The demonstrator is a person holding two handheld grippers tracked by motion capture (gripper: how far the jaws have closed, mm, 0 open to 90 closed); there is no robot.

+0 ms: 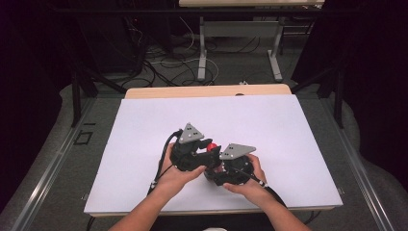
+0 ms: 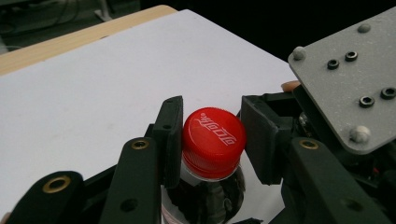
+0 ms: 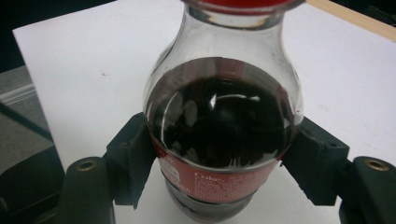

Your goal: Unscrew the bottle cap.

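A clear cola bottle (image 3: 223,116) with dark drink and a red label stands upright on the white table top (image 1: 250,115). Its red screw cap (image 2: 214,139) also shows in the high view, between the two hands (image 1: 210,147). My left gripper (image 2: 212,144) reaches in from the left (image 1: 208,153), and both of its pads press on the sides of the cap. My right gripper (image 3: 224,175) is shut on the bottle's body at the label, one pad on each side. In the high view it sits low beside the bottle (image 1: 215,168).
The white sheet covers the table, with a wooden edge (image 1: 207,91) at the far side. The right gripper's grey plate (image 2: 350,79) hangs close over the cap's right side. Beyond the table are another table's legs (image 1: 202,53) and cables on the floor.
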